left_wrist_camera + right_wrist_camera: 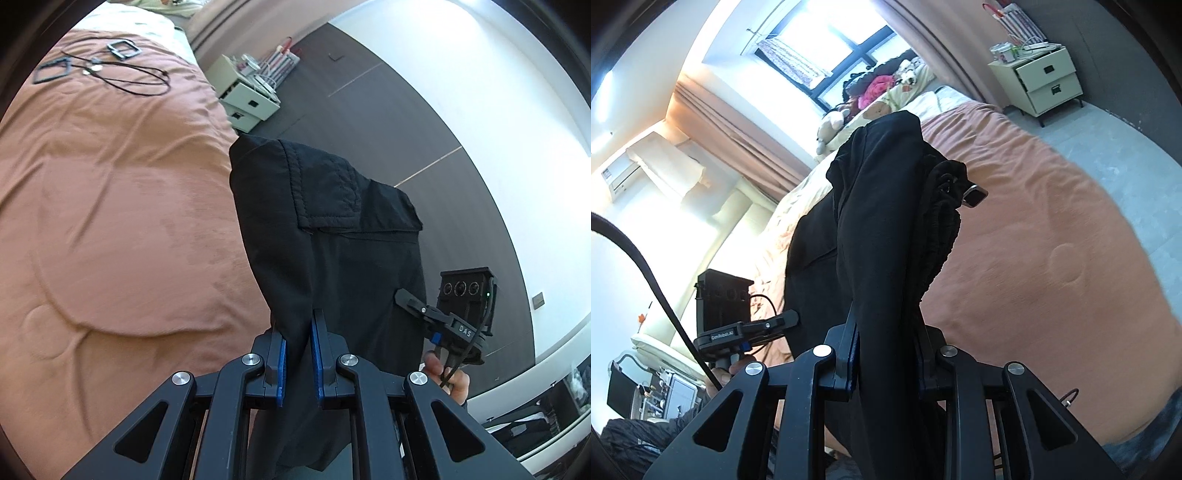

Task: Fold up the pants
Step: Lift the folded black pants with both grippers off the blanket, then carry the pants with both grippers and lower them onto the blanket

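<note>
1. Grip state, left gripper (pixel 298 356): I see both blue pads clenched on a fold of the black pants (pixel 332 236), cloth pinched between them and running up and away from the fingers.
2. Right gripper (pixel 886 354): fingers likewise clamped on a thick bunch of the same pants (pixel 886 206); the gathered waistband hangs on its right side.
3. Pants location: lifted off the bed and held in the air between my two grippers, above the orange bedspread (pixel 122 206). A pocket flap shows in the left view.
4. Step in hand, my judgement: carry and spread the garment for laying flat. To do it well I should draw the grippers apart until the cloth is taut, keep both at one height, then lower onto the bare spread, well apart from the cables (pixel 110 70) and frames at its far end.
5. Hard to make out: which part of the pants each gripper holds. The legs' lower ends are cut off below the frame.
6. Far field: nightstand (pixel 1041 79), curtains and window (pixel 827 40) glare; detail there is washed out.
</note>
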Action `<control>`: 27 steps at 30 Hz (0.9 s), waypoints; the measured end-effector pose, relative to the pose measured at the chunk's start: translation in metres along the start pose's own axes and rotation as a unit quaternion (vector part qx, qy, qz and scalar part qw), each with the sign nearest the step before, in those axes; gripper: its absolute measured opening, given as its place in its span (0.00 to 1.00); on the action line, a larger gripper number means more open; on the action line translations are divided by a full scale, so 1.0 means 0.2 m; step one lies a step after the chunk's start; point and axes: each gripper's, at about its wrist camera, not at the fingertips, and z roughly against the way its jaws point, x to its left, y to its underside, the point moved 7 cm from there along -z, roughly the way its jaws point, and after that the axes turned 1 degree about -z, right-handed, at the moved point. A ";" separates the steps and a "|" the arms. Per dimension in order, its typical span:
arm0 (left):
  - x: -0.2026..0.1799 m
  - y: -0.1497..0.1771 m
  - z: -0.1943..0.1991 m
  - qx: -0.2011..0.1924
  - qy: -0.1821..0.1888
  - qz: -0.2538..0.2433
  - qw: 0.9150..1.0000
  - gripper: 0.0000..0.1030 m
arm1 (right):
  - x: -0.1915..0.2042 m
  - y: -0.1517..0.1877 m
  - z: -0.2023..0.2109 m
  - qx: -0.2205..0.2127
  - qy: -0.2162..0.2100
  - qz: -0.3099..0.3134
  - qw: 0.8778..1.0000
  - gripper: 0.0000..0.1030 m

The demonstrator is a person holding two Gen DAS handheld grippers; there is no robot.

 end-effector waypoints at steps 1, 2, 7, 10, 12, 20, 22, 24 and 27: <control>-0.01 -0.01 -0.04 0.003 0.001 -0.001 1.000 0.12 | -0.02 -0.01 0.01 0.004 0.007 0.000 1.000 0.20; -0.02 -0.02 -0.09 0.005 0.003 -0.002 1.000 0.12 | -0.03 -0.02 0.02 0.005 0.011 0.002 1.000 0.20; -0.02 -0.07 -0.28 0.010 0.016 0.008 1.000 0.12 | -0.05 -0.08 0.07 0.007 0.035 0.012 0.999 0.20; 0.00 -0.10 -0.40 0.019 0.017 0.016 1.000 0.12 | -0.07 -0.11 0.08 0.007 0.050 0.014 0.999 0.20; 0.02 -0.12 -0.48 0.023 0.020 0.023 0.999 0.12 | -0.09 -0.11 0.09 0.011 0.062 0.017 0.998 0.20; 0.09 -0.17 -0.64 0.026 0.028 0.039 0.999 0.12 | -0.07 -0.18 0.03 0.045 0.102 0.020 0.994 0.20; 0.11 -0.18 -0.63 0.017 0.027 0.041 0.999 0.12 | -0.03 -0.21 0.02 0.047 0.108 0.023 0.993 0.20; 0.12 -0.19 -0.62 0.012 0.032 0.047 0.998 0.12 | 0.00 -0.24 0.02 0.046 0.110 0.030 0.992 0.20; 0.17 -0.18 -0.62 0.003 0.030 0.057 0.998 0.12 | 0.03 -0.24 -0.02 0.056 0.124 0.045 0.990 0.21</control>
